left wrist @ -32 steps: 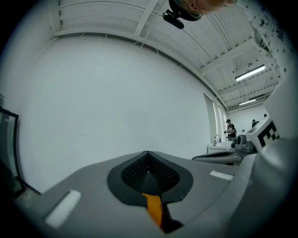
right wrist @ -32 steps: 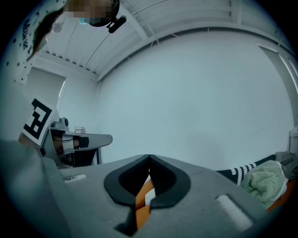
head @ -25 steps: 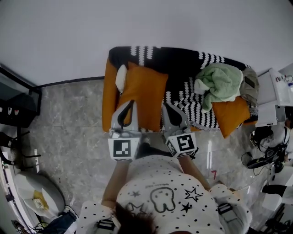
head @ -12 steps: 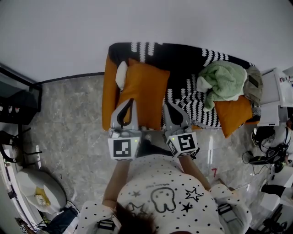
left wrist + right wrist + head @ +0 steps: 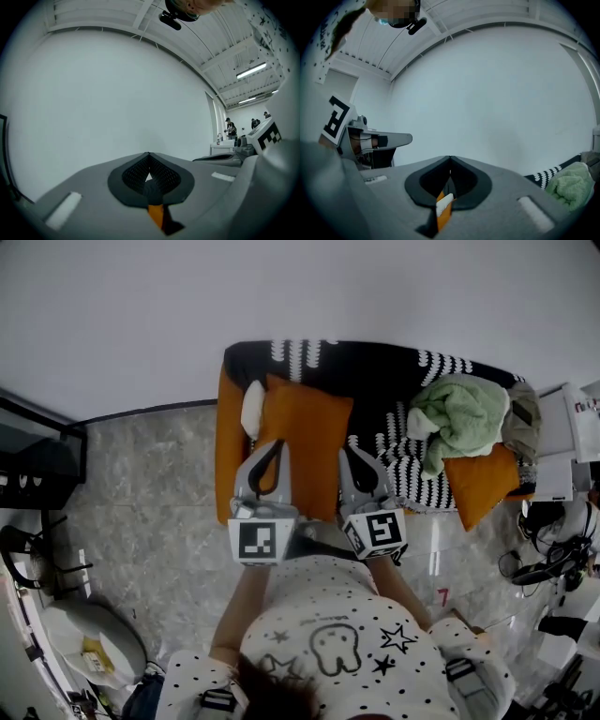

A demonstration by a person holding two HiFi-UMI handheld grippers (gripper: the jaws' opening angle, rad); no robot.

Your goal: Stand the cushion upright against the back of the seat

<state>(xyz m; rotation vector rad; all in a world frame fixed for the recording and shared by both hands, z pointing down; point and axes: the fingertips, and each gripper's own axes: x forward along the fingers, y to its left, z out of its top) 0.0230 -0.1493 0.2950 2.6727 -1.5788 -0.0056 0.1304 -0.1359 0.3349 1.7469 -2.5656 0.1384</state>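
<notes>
The square orange fabric cushion [image 5: 305, 442] was in the middle of the head view, over the left part of the orange sofa [image 5: 225, 446], which was covered with a black throw with white stripes [image 5: 394, 367]. The person held it from the near side with both tools. The left hand-held gripper [image 5: 275, 448] was closed on the cushion's left lower corner. In its own view the jaws met, with a strip of orange cloth [image 5: 156, 216] pinched between them. The right hand-held gripper [image 5: 349, 454] was closed on the right lower corner, and there the orange cloth [image 5: 443, 215] with a small white label sat between the jaws.

The far edge of the cushion reached close to the backrest at the top of the frame, beside a small white pillow [image 5: 252, 409]. I judged that the grasp was done and the cushion was brought near the back. It was not yet released, and from above I could not tell if it already leaned on the backrest. Left to do: set it upright there and open both jaws.
</notes>
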